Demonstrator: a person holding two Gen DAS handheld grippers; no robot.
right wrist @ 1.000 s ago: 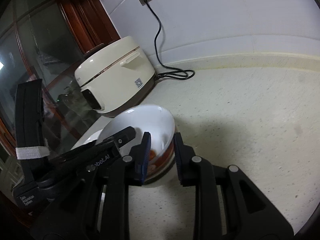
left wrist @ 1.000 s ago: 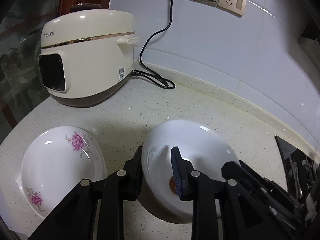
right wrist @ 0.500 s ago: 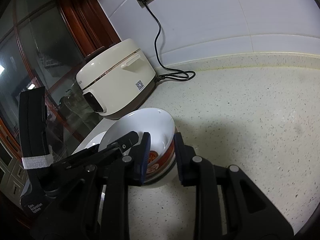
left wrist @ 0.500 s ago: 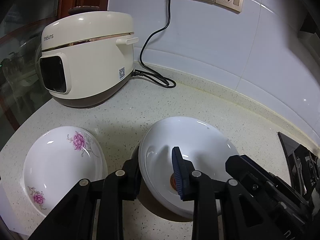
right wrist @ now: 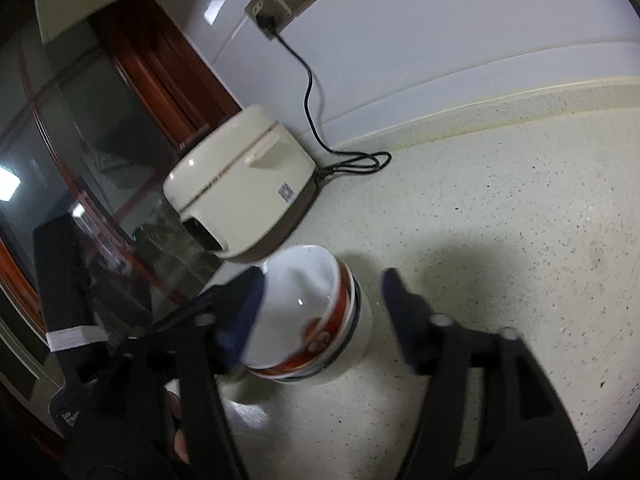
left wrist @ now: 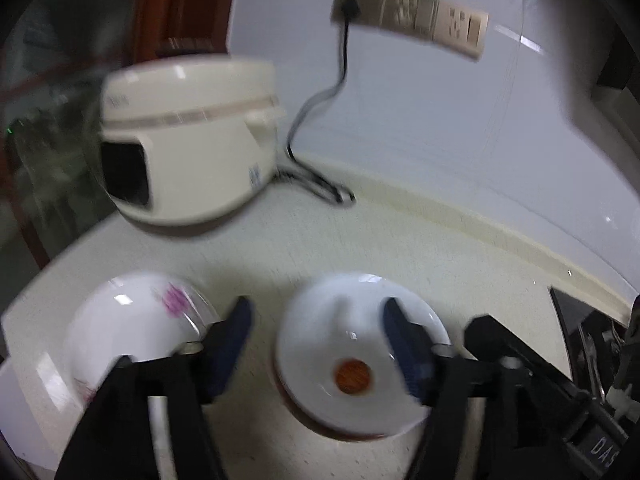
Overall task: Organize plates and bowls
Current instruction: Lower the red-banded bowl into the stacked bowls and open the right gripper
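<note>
Right gripper (right wrist: pixel 324 312) low in frame, jaws opening, blue pads clear of bowl stack (right wrist: pixel 316 320) between them. Stack: white bowls with red-banded outsides, nested, top one tilted, standing on speckled countertop (right wrist: pixel 520 220). Cream rice cooker (right wrist: pixel 240 204) just behind stack, black cord (right wrist: pixel 316 120) running from it up to wall socket (right wrist: pixel 276 12). Left gripper (right wrist: pixel 116 344) left of stack, blurred. Glass and wood-framed door (right wrist: pixel 100 140) left of cooker.
</note>
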